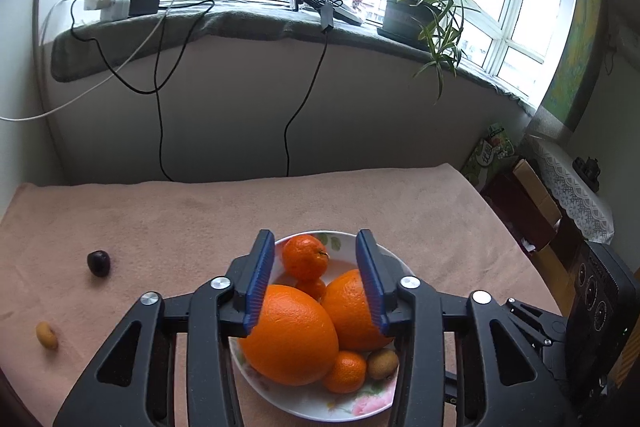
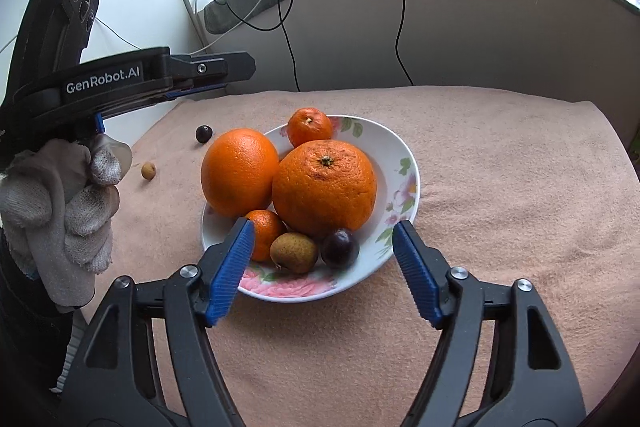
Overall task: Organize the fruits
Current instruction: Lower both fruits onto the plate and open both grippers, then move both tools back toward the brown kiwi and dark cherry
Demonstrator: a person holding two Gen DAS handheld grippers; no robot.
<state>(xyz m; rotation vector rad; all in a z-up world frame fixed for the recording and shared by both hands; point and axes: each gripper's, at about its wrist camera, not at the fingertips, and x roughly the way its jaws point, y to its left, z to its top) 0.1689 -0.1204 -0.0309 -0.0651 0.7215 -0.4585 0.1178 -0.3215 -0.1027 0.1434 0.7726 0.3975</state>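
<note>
Pink cloth (image 2: pixel 480 155) covers the table. Both the left gripper (image 1: pixel 316 279) and right gripper (image 2: pixel 324 267) stand apart, empty, over the filled floral bowl (image 2: pixel 404 163). Two strays remain outside (dark plum (image 1: pixel 98 262), small tan fruit (image 1: pixel 47 335)); collecting these appears next.

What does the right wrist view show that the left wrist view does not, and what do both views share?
Only the right wrist view shows a dark plum lying in the bowl, the gloved hand holding the left tongs from the side, and the open right tongs.

Only the left wrist view shows the left tongs from behind, open above the oranges, and a lace-covered cabinet at the right.

Both show the bowl of oranges, and a dark fruit and a small yellow fruit loose on the pink cloth.
</note>
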